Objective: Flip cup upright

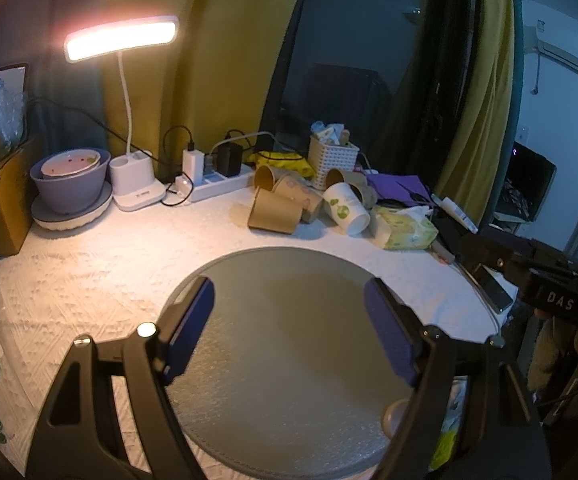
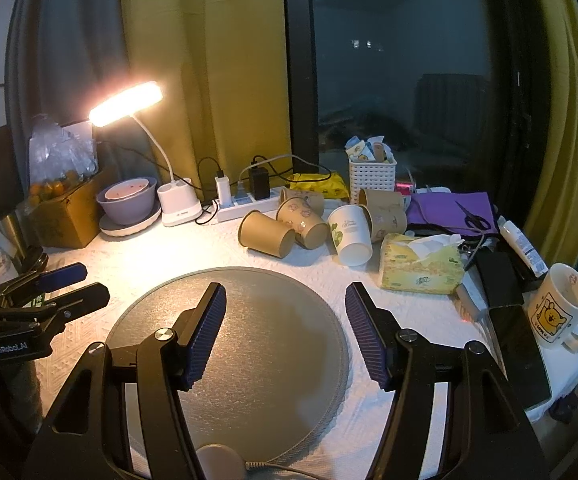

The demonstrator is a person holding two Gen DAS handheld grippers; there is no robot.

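Note:
Several paper cups lie on their sides in a pile at the back of the table: a plain brown cup (image 1: 275, 211) (image 2: 265, 234) nearest, patterned brown cups (image 2: 303, 222) behind it, and a white cup with green print (image 1: 347, 208) (image 2: 351, 234). My left gripper (image 1: 289, 320) is open and empty above the round grey mat (image 1: 289, 360). My right gripper (image 2: 285, 328) is open and empty above the same mat (image 2: 249, 360). Both are well short of the cups. The right gripper's body shows at the right edge of the left wrist view, the left gripper's at the left edge of the right wrist view.
A lit desk lamp (image 2: 179, 200), a purple bowl (image 2: 129, 204), a power strip (image 2: 245, 204), a cardboard box (image 2: 65, 216), a white basket (image 2: 372, 178), a tissue pack (image 2: 421, 268), scissors on purple cloth (image 2: 475, 220), phones (image 2: 519, 348) and a bear mug (image 2: 561, 308) crowd the table edges.

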